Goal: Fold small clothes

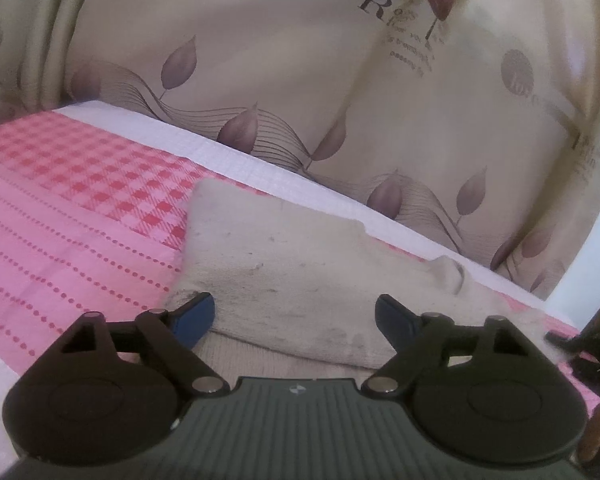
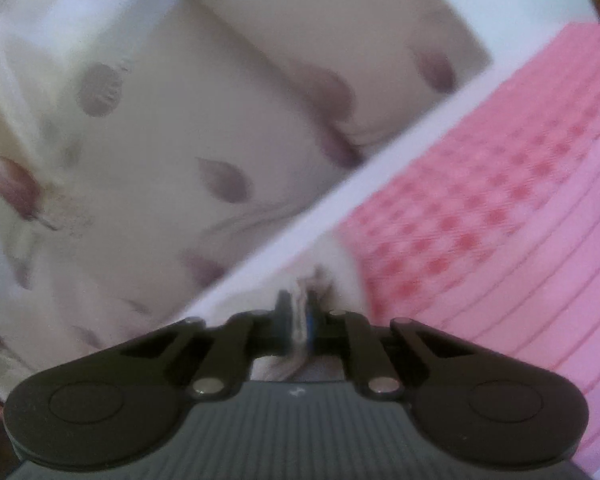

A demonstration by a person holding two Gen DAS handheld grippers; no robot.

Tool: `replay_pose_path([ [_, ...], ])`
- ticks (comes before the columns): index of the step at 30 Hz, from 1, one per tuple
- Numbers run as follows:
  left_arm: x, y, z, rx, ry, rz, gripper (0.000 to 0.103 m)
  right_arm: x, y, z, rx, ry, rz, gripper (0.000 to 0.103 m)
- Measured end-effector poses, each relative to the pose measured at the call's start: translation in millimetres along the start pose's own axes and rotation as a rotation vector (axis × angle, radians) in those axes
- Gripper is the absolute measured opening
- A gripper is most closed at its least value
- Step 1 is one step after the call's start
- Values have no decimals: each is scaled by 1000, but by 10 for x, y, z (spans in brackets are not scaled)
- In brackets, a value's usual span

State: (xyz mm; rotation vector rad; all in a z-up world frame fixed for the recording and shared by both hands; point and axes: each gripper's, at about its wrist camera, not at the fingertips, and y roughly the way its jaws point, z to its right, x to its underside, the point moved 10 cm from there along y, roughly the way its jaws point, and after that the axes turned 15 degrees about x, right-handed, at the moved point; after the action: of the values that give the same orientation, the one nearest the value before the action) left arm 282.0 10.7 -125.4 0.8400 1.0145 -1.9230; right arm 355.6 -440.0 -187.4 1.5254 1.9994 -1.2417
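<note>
One beige garment (image 1: 300,264) on pink bedspread (image 1: 72,200), left tongs (image 1: 296,314) wide apart, empty, right tongs (image 2: 298,316) pinching its edge.

The small garment (image 1: 300,264) is a pale beige knitted piece, marked with grey smudges across its surface. It lies flat on the pink bedcover, already doubled over itself: an upper layer ends in a thick folded edge near the bottom of the left wrist view, with a lower layer showing beneath. A small puckered ridge rises at its right side. In the blurred right wrist view, a bunched whitish edge (image 2: 300,316) stands pinched upright.
</note>
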Motion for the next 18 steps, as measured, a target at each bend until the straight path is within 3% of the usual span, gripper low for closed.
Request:
replay_pose_path([
  [1,1,3,2,-4,4,-3,89,38,82,56,58,-52,-9,8],
  [3,1,8,3,-1,3,-6,91,45,154,79,26,-17,-72,8],
  [5,0,21,8,22,-1,-19,99,-18,75,92,26,-21,-49,11],
  [8,-7,-33,52,62,7,-96,94,-114,-289,242,-57,133,-27,11],
  [11,-87,-417,126,100,40,-118,97,-52,-867,292,-96,28,-29,13],
  [13,-124,-778,93,105,59,-126,100,157,-1259,313,-126,-108,-63,25],
  [15,-111,-1086,4,98,50,-133,100,402,-1621,410,-119,-227,-74,60],
  [17,-25,-1389,-103,111,-4,-159,101,619,-1964,585,-95,-309,-61,78],
  [18,44,-1521,-136,123,-29,-175,101,698,-2092,675,-75,-335,-52,78],
])
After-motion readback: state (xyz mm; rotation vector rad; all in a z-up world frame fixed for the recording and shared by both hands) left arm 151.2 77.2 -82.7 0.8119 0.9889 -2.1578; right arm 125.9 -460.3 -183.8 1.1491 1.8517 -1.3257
